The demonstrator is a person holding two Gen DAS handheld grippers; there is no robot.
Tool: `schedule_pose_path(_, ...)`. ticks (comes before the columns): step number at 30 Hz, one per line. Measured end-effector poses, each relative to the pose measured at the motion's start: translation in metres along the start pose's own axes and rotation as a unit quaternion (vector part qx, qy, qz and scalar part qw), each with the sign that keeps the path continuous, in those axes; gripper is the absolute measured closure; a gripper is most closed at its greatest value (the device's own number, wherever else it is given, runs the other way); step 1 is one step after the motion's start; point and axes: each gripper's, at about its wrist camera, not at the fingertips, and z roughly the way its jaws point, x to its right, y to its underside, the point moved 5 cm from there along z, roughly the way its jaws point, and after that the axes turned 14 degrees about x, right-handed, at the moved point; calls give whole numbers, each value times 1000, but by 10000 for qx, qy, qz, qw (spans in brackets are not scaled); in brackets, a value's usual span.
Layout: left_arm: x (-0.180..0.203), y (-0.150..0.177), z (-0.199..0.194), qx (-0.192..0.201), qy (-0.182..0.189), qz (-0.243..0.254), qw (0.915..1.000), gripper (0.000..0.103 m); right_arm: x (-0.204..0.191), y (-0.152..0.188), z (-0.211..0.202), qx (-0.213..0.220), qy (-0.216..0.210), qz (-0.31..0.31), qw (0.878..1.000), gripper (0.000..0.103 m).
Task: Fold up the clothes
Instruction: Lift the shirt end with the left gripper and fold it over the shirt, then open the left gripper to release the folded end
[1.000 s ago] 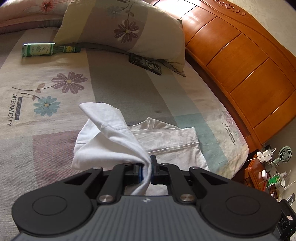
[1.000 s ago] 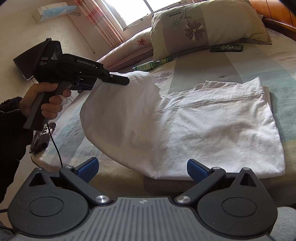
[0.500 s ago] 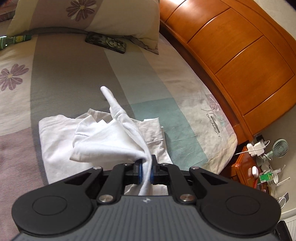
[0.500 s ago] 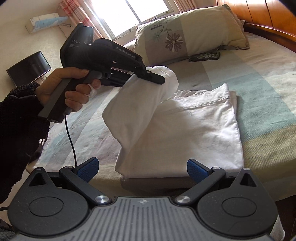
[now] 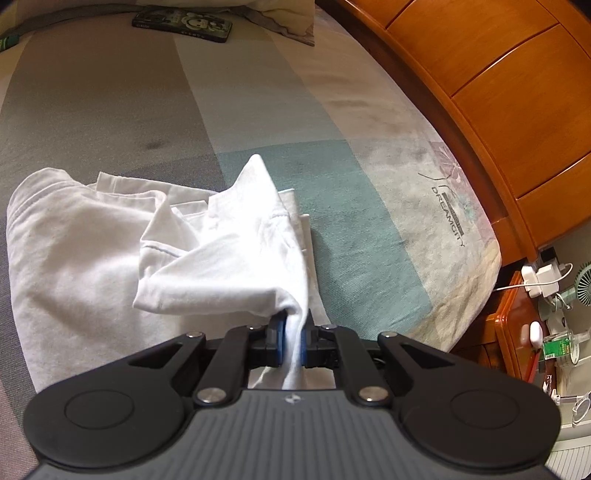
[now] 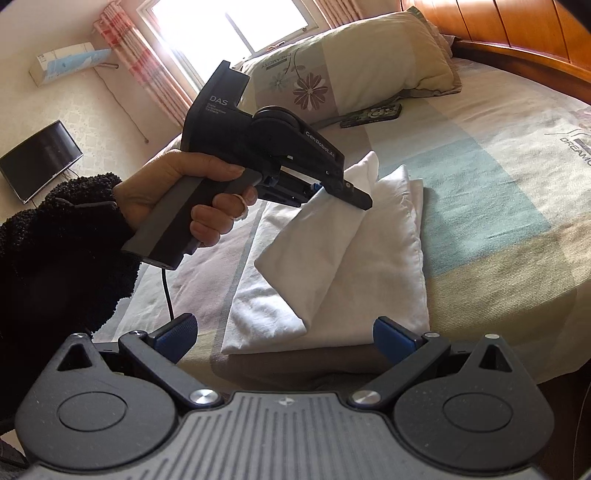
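Gripping a bunched fold of the white garment (image 5: 92,266), the left gripper (image 5: 293,341) is holding its jaws clenched on the cloth, with the fabric pinched between the blue pads (image 5: 281,341) and a short tail hanging below them. The garment is lying on the bed (image 5: 110,110), near the bed's edge, its lower layers flat on the patterned cover and its upper layer lifted off them, peaking above the jaws and draping back toward the rest of the pile. In the right wrist view, the left gripper (image 6: 360,197) is pointing downward over the garment (image 6: 369,280), carried by the person's left hand (image 6: 177,199), which is wrapped round the grey handle; a dark fleecy sleeve (image 6: 55,266) is covering the wrist. The lifted layer is hanging from the jaws as a slanted flap over the folded stack.

The right gripper (image 6: 284,334) is standing with its jaws released, wide apart, nothing between them, its blue pads (image 6: 386,334) sitting just short of the garment's near edge and not touching it.

Elsewhere, a phone in a printed case (image 5: 183,26) is lying on the bed just beside a flowered pillow (image 6: 354,70). A wooden headboard (image 5: 498,110) is running along the bed's side, and a wooden nightstand (image 5: 513,325) with chargers and small clutter is standing beyond the bed's corner. A window (image 6: 229,26) is letting in strong light, and a dark screen (image 6: 37,158) is mounted on the wall.
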Motion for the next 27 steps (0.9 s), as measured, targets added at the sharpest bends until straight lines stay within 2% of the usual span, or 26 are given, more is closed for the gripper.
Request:
schedule_pose_path(5,0,2,13,-140,-48,-222,9996,96,5,4,2,-62,5,58,10000,0)
schedule_pose_path(10,7,0,20,-220,106,-421,9988,79,2,7,3,-117,37,38,9999,0)
schedule_pose_path(15,18,-4,23,-120,687,-580,9959,72,5,8,4,-156,136,72,9998,0)
schedule_pose_path(21,27,-6,14,85,814,-255,9963,68,5,10,0,-151,225,66,9996,0)
schedule_pose_path(23,26,-4,-2,249,810,66,9964,60,5,10,-1,-121,236,67,9996,0)
schedule_pose_path(27,12,10,-38,574,682,864,9923,54,6,6,-3,-17,164,91,9998,0)
